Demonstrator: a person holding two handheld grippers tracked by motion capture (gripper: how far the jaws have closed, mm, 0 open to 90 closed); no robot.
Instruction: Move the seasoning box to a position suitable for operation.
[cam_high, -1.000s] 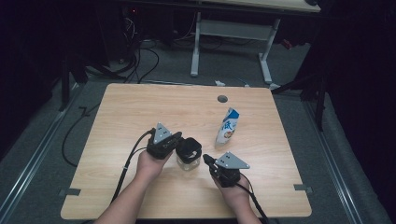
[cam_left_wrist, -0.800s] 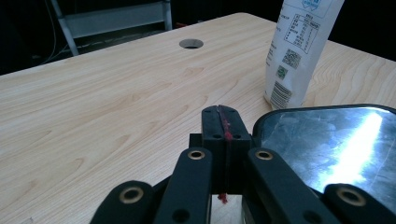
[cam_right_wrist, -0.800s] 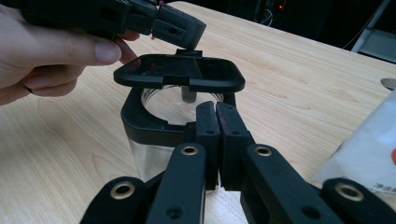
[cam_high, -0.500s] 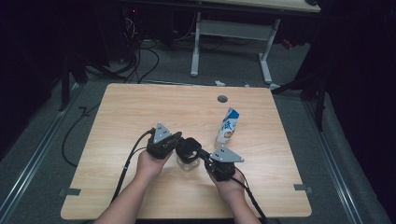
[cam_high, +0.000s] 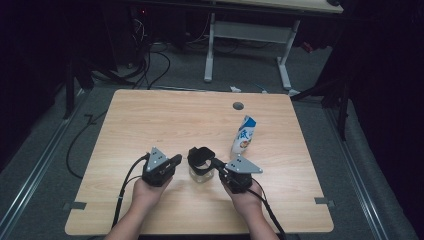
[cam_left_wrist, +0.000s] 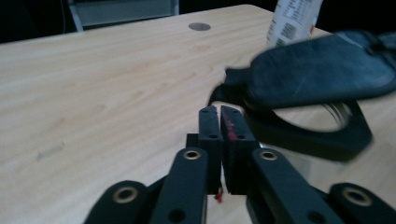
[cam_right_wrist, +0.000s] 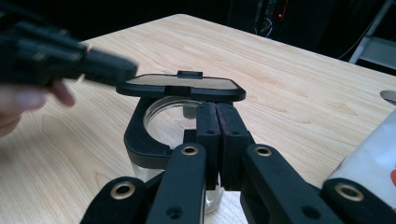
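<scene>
A clear glass jar (cam_high: 200, 173) with a black collar (cam_right_wrist: 135, 135) stands near the table's front. Its flat black lid (cam_high: 200, 154) is hinged up and hangs over the mouth (cam_right_wrist: 182, 86) (cam_left_wrist: 317, 70). My left gripper (cam_high: 177, 160) (cam_left_wrist: 220, 112) sits just left of the jar, apart from the lid. Its jaws have just been opening a sliver; the pads stand almost together with nothing between them. It also shows blurred in the right gripper view (cam_right_wrist: 107, 65). My right gripper (cam_high: 216, 164) (cam_right_wrist: 217, 109) is shut, its tips against the collar from the right.
A white and blue milk carton (cam_high: 244, 134) (cam_left_wrist: 294, 21) (cam_right_wrist: 373, 154) stands upright behind and right of the jar. A round grey grommet (cam_high: 238, 106) (cam_left_wrist: 199, 26) is set in the table (cam_high: 150, 115) at the back. A white desk frame (cam_high: 250, 35) stands beyond.
My left gripper has drawn back to the left, off the jar's lid, which stays raised. The right gripper has edged in toward the jar.
</scene>
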